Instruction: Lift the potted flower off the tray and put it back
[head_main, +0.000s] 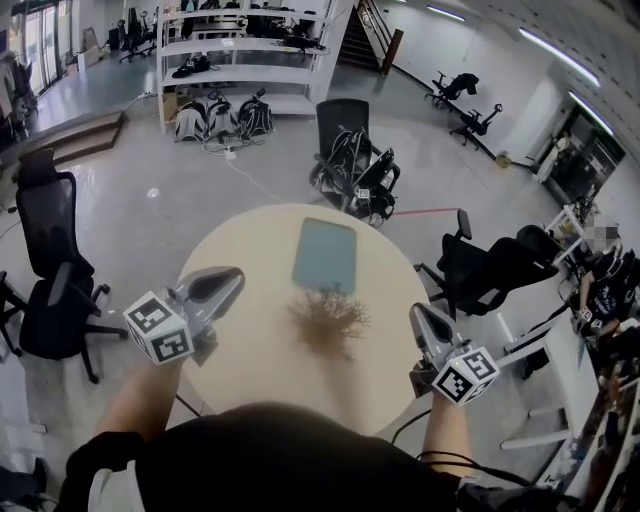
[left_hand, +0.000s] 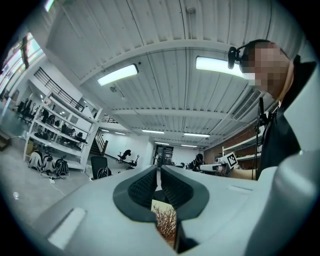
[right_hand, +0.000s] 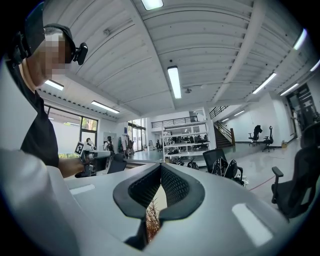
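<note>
A brown, twiggy potted flower (head_main: 328, 322) stands on the round beige table (head_main: 250, 350), just in front of the grey-blue tray (head_main: 325, 255) and off it. Its branches hide the pot from above. My left gripper (head_main: 238, 274) hovers to the left of the plant, shut and empty. To the plant's right, my right gripper (head_main: 414, 310) is also shut with nothing in it. Neither touches the plant. Below the closed jaws, the plant's twigs (left_hand: 166, 220) show in the left gripper view, and the twigs (right_hand: 151, 220) appear the same way in the right gripper view.
Black office chairs stand around the table: one at the left (head_main: 50, 260), one at the right (head_main: 490, 270) and one behind (head_main: 350, 150). White shelving (head_main: 240, 60) with bags beneath it stands at the back of the room.
</note>
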